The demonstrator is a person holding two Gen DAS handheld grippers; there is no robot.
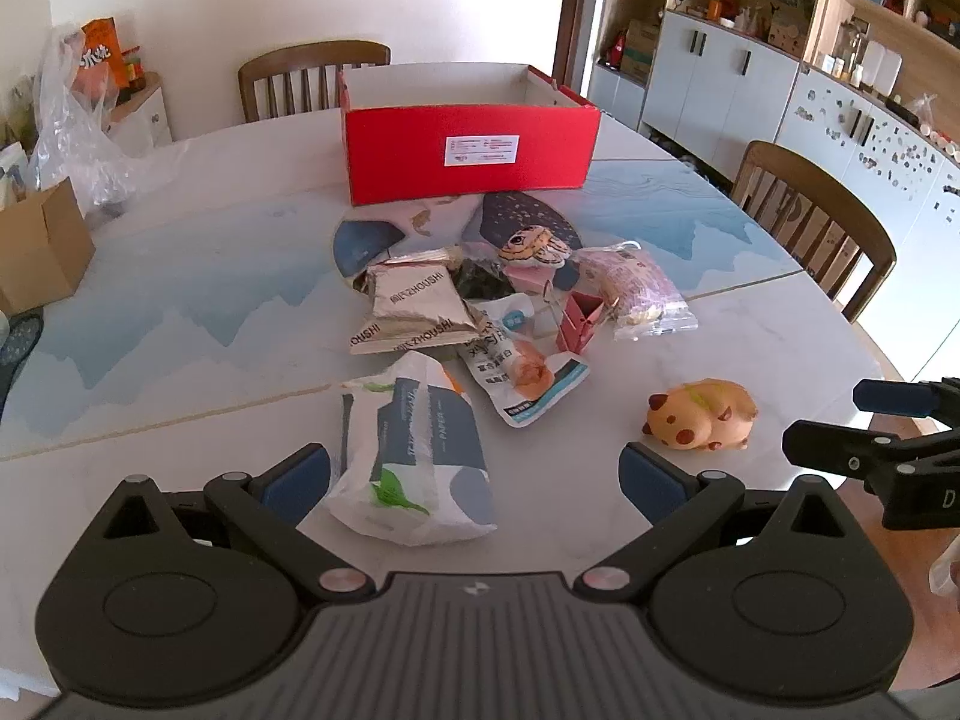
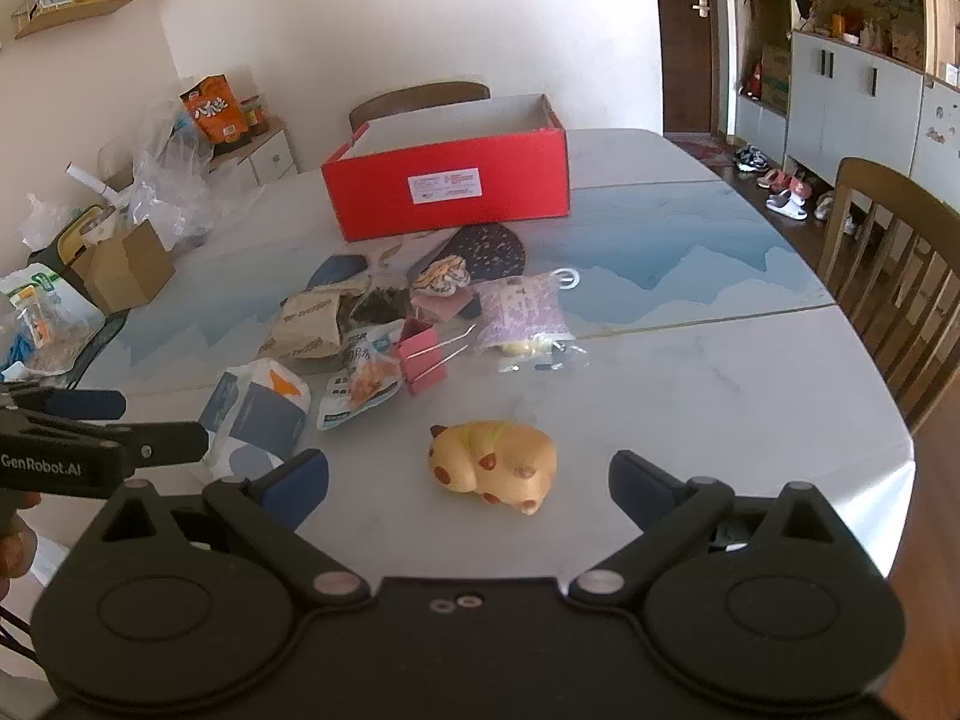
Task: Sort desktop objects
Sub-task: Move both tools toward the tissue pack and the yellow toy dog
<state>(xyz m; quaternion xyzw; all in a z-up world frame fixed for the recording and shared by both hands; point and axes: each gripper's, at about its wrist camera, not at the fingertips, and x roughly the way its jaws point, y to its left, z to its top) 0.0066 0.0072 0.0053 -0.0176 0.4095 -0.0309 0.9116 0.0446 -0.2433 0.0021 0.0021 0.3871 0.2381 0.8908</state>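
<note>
An open red box (image 1: 471, 147) (image 2: 447, 186) stands at the back of the table. In front of it lies a pile: brown snack packets (image 1: 414, 306) (image 2: 306, 324), a white and blue snack pouch (image 1: 519, 369) (image 2: 360, 378), a pink binder clip (image 1: 579, 318) (image 2: 423, 357), a purple packet (image 1: 636, 288) (image 2: 522, 309), a small turtle toy (image 1: 531, 249) (image 2: 441, 279). My left gripper (image 1: 474, 477) is open, with a tissue pack (image 1: 414, 456) (image 2: 258, 414) lying between its fingers, untouched. My right gripper (image 2: 468, 480) (image 1: 840, 426) is open around an orange spotted toy (image 2: 492, 465) (image 1: 702, 414), pads apart from it.
The round marble-patterned table (image 1: 180, 312) (image 2: 690, 372) has wooden chairs (image 1: 822, 222) (image 2: 900, 264) at the right and behind the box. A cardboard box (image 1: 39, 246) (image 2: 123, 267) and plastic bags (image 1: 78, 120) crowd the left edge. Cabinets line the right wall.
</note>
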